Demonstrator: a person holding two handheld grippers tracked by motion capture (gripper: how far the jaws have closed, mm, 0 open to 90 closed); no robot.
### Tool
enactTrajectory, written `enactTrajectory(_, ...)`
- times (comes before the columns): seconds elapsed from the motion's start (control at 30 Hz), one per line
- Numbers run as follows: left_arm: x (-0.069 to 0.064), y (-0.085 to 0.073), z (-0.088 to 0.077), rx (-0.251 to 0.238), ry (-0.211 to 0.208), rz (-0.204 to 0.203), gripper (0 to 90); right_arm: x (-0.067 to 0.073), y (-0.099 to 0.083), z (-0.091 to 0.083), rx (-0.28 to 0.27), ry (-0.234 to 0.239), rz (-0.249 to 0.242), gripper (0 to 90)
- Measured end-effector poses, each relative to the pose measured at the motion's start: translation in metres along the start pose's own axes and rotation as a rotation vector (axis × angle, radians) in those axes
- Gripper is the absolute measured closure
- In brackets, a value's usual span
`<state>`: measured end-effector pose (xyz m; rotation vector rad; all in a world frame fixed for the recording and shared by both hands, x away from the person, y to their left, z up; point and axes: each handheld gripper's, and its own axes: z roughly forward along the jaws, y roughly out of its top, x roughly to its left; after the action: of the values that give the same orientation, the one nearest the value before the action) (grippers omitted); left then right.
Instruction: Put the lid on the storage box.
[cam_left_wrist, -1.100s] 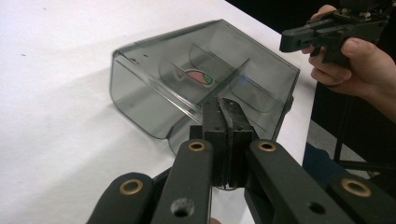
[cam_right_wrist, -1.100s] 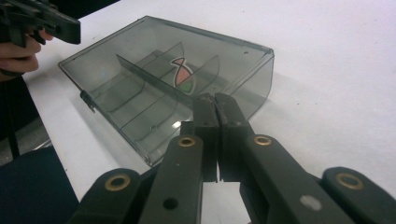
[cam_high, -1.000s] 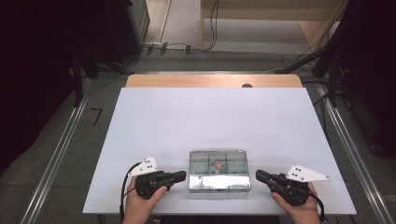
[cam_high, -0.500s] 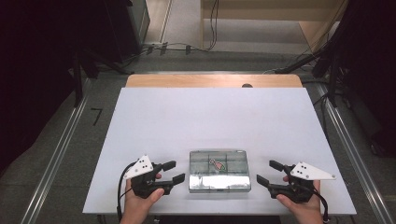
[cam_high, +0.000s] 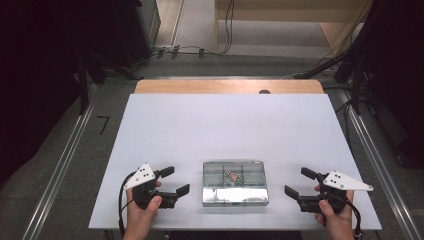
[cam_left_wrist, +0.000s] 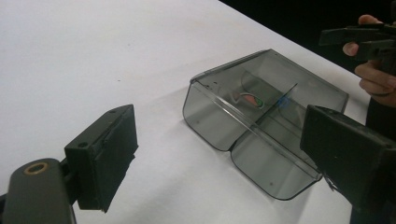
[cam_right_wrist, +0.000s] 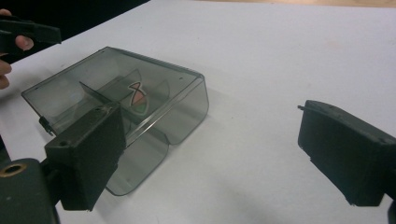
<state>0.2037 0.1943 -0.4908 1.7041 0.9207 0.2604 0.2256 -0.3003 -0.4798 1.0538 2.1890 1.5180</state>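
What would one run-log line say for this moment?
left claw: open, jaws just opened, nothing held | right claw: open, jaws just opened, nothing held | clear box: on table between claws, untouched

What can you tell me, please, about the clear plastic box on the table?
The box is smoky-grey see-through plastic with rounded corners, closed, split inside by thin dividers. A small orange and green sticker shows on it. It lies flat near the front edge of the white table, between the two grippers; nothing touches it.

smoky clear lidded box (cam_high: 235, 183) — shut, flat on table (cam_high: 225, 130).
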Motion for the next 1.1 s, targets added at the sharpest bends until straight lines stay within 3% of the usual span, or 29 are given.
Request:
enactTrajectory(0.03, 0.001, 0.000, 0.000, 0.003, -0.003, 0.006, 5.9, -0.003, 0.000, -0.002, -0.006, -0.001, -0.003, 6.2)
enactTrajectory(0.2, 0.006, -0.001, -0.003, 0.002, -0.005, 0.005, 2.5, -0.011, -0.002, -0.005, -0.013, -0.015, -0.001, 6.2)
enactTrajectory(0.4, 0.011, -0.003, -0.007, 0.006, 0.028, 0.030, 0.0, -0.018, -0.003, -0.008, -0.012, -0.020, 0.003, 3.3)
enactTrajectory(0.77, 0.021, -0.006, -0.016, 0.018, 0.080, 0.062, 0.0, -0.028, -0.005, -0.011, -0.005, -0.071, -0.034, 2.3)
enactTrajectory(1.1, 0.031, -0.008, -0.022, 0.033, 0.110, 0.078, 0.0, -0.040, -0.008, -0.013, -0.008, -0.088, -0.024, 0.4)
